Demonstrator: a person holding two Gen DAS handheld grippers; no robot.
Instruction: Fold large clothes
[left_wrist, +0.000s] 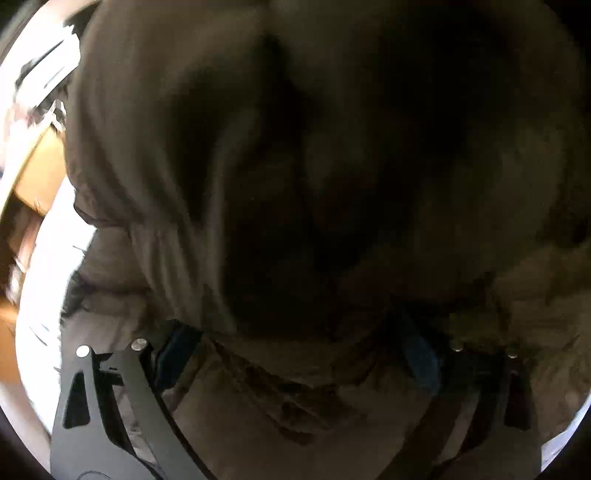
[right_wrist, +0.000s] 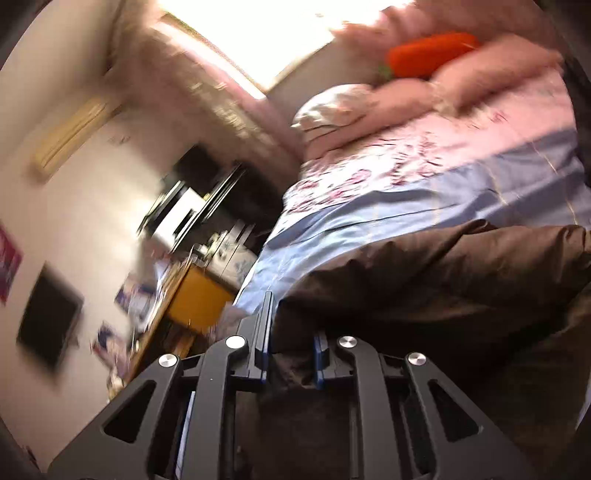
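Dark brown garment (right_wrist: 424, 273), seemingly plain

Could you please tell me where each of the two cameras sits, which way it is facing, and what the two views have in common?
Left wrist: sits on the left tool, pressed close to the brown garment that fills the view; its two fingers, spread wide, show.
Right wrist: sits on the right tool, looking along the bed toward the wall; its fingers pinch the brown garment.
Shared: the brown garment.
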